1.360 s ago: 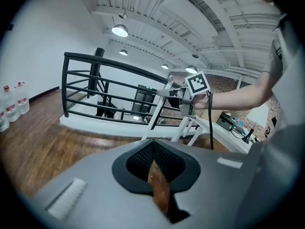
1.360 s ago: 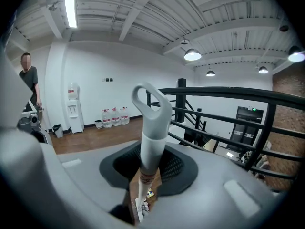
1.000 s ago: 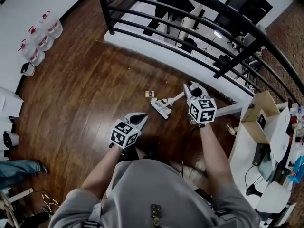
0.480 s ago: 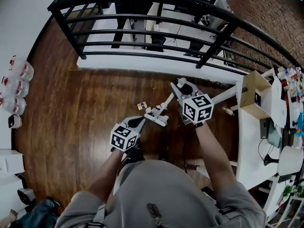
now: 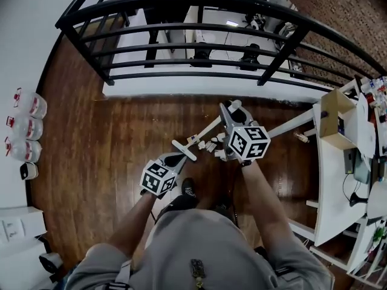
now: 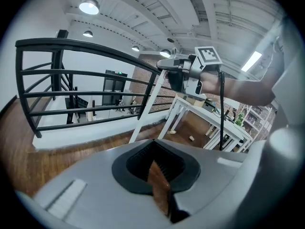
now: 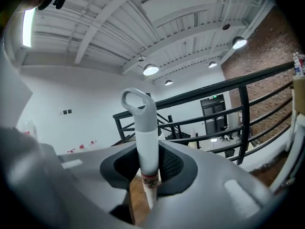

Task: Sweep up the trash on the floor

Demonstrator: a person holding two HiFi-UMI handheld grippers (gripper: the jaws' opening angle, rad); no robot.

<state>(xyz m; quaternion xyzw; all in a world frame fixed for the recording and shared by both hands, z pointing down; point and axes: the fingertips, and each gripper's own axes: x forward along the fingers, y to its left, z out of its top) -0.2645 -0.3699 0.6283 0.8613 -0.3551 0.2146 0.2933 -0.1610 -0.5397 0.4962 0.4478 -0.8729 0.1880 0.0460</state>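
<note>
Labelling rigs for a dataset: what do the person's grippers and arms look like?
The left gripper and right gripper each have grey tapered jaws, dark-lined inside, and a white cube of black square markers. Short grey sleeves, forearms bare.

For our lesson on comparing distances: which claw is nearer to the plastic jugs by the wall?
Left. The left claw hangs over the floor on the side of the jugs. The right claw, shut on the broom handle, sits farther off, toward the white desk.

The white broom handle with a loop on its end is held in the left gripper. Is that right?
Wrong gripper. The white broom handle with a loop on its end is held in the right gripper; the right gripper view shows its jaws closed on it.
</note>
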